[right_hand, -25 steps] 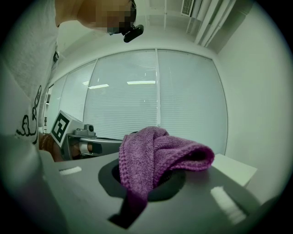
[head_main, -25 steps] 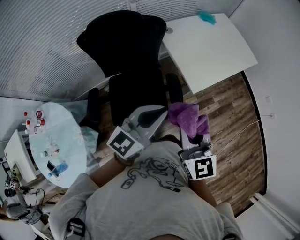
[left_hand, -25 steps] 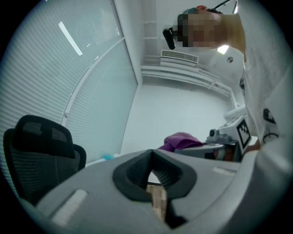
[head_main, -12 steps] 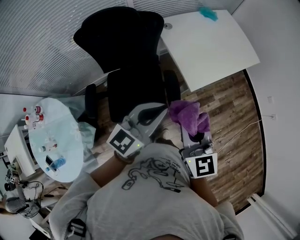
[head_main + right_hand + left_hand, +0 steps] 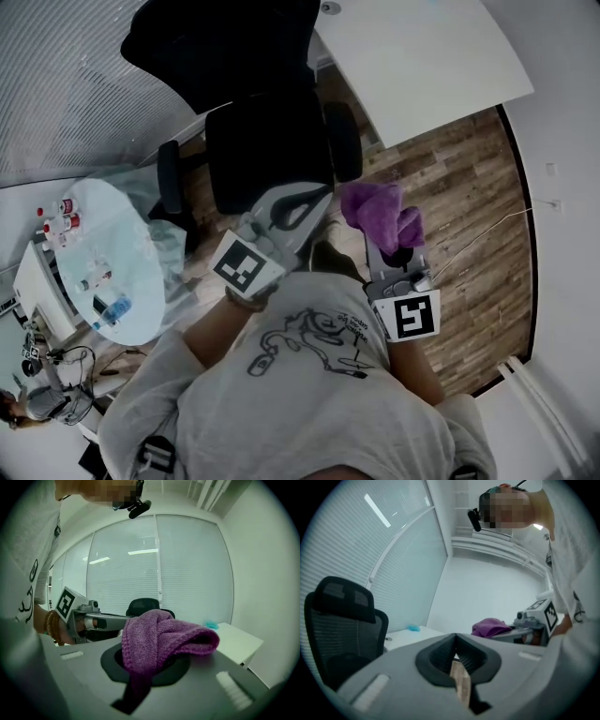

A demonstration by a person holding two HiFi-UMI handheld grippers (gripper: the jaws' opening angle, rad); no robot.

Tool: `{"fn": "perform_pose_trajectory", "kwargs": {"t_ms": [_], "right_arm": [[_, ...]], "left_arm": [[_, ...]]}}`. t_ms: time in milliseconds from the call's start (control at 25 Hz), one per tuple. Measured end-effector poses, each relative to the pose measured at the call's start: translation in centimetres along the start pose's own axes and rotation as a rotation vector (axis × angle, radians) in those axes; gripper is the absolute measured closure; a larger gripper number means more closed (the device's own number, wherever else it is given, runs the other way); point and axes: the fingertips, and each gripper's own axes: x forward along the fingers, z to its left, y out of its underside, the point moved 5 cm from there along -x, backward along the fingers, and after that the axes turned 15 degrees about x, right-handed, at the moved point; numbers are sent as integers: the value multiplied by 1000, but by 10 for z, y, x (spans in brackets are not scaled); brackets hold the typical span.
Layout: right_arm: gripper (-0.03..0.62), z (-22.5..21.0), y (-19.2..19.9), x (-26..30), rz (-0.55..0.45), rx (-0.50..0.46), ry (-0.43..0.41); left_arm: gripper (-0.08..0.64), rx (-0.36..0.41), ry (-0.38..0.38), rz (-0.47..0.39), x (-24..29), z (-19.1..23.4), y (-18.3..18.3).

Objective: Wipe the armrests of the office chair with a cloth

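The black office chair [image 5: 267,141] stands in front of me, with its left armrest [image 5: 169,175] and right armrest [image 5: 344,141] both in sight. My right gripper [image 5: 386,242] is shut on a bunched purple cloth [image 5: 380,216], held just short of the right armrest and not touching it. In the right gripper view the cloth [image 5: 161,637] drapes over the right gripper [image 5: 151,654] and hides the jaws. My left gripper [image 5: 317,195] hovers over the front of the seat, shut and holding nothing. In the left gripper view the left gripper [image 5: 456,641] points past the chair [image 5: 340,630].
A white desk [image 5: 422,47] stands to the chair's right, with a small teal item [image 5: 211,624] on it. A round glass table [image 5: 103,262] with bottles is at the left. Wood floor [image 5: 469,225] lies to the right, and blinds [image 5: 66,84] cover the far wall.
The chair and desk have slid upward in the head view. Both grippers hold much the same pose, and the purple cloth stays in the right gripper.
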Motion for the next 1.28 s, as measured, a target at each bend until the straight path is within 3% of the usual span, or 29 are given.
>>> {"fn": "perform_pose_trajectory", "kwargs": {"t_ms": [320,640,1280], "right_arm": [[563,-9,27,1,42,45,4],[563,-26,44,13,57,46,17],[563,-79,128,78,131,43,41]], "left_arm": [[560,-40,21,41,8,-9,30],[560,-23,14,60,16,3,48],[560,-67,16,79,52,32,140]]}}
